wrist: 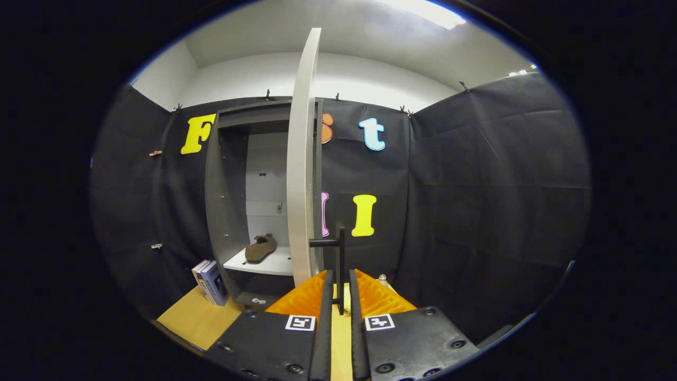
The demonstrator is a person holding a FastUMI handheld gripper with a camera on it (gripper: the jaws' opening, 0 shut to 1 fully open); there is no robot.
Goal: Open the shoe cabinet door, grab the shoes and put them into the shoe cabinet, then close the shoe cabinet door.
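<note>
gripper point(340, 296) clamped on black door handle point(340, 259) | white cabinet door point(302, 174) open, edge-on | brown shoe point(261, 247) on shelf point(264, 263) inside shoe cabinet point(225, 201) | books point(210, 282) beside cabinet

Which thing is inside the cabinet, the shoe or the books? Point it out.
The shoe: it lies on the cabinet shelf. The books lean outside. The gripper grips the door handle.
</note>
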